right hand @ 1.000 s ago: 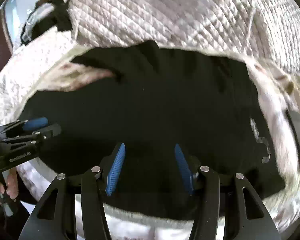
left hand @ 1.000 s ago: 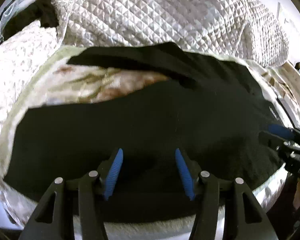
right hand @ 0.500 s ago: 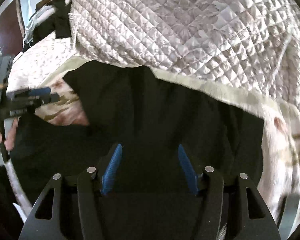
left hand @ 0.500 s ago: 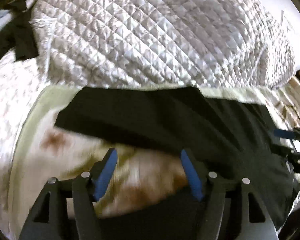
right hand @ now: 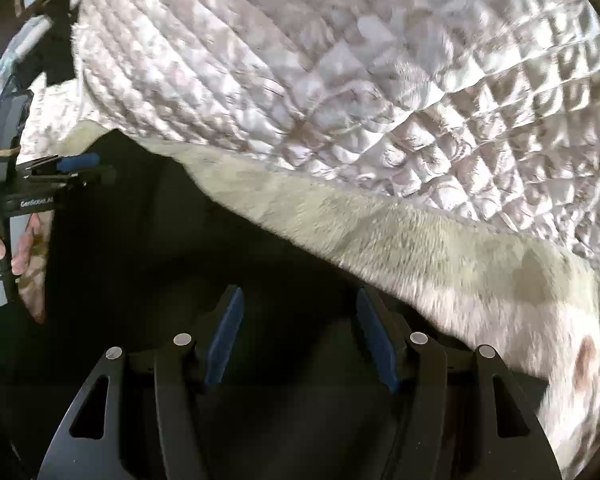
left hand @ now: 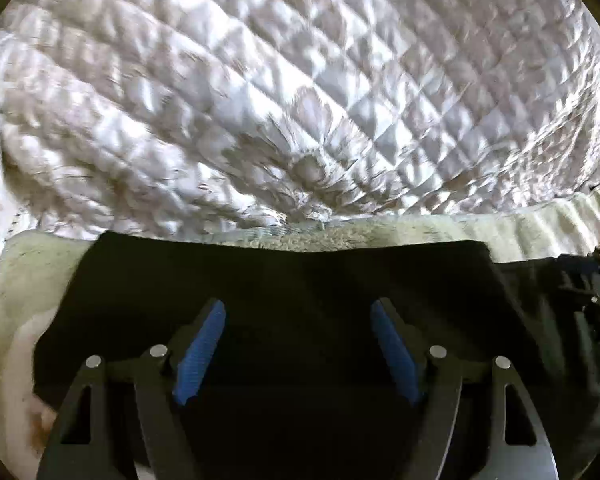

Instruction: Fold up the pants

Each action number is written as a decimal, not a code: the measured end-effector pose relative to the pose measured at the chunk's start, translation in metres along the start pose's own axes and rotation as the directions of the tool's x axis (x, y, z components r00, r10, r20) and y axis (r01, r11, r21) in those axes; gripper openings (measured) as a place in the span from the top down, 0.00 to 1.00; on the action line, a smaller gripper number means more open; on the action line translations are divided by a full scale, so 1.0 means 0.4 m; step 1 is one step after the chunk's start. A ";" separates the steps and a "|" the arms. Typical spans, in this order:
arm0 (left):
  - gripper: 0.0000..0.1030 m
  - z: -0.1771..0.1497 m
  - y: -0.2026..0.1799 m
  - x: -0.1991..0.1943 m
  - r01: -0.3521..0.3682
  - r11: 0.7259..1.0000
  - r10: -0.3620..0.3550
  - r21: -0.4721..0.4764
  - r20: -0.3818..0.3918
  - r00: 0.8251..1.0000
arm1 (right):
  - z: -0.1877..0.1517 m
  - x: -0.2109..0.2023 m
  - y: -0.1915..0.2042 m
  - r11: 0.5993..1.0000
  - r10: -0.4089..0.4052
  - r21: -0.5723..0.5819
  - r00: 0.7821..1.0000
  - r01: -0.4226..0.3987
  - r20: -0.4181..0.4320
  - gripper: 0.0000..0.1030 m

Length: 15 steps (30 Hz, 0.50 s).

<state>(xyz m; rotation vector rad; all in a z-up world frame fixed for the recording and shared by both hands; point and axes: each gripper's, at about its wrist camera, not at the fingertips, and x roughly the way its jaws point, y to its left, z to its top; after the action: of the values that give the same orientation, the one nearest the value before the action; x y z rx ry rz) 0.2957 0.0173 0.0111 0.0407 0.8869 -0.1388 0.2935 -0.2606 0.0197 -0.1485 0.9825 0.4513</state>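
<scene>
Black pants [left hand: 300, 288] lying doubled over on the fuzzy blanket [left hand: 540, 224], 6 o'clock of the quilt [left hand: 300, 80]. Left gripper [left hand: 298, 344] just widened, right gripper [right hand: 298, 332] gaping, both empty. Probably another fold left.

Pants [left hand: 300, 280]: near part cut off by frame bottom in both wrist views; black cloth shows no folds or seams. Quilt [left hand: 300, 80] motion-blurred, cut off at the far edge. Right gripper [left hand: 596, 292] at far right: blurred, fingers unreadable.
</scene>
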 end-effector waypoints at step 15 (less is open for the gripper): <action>0.98 -0.012 -0.054 0.026 -0.033 0.996 0.033 0.077 0.001 0.999 | 0.014 -0.038 0.064 0.995 -0.046 -0.088 0.999 0.048 0.022 0.92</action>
<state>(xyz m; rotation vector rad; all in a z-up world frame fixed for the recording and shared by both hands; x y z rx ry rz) 0.2954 -0.0049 0.0007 0.1271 0.8804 -0.1422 0.2797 -0.2402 0.0375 -0.2461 0.9385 0.4526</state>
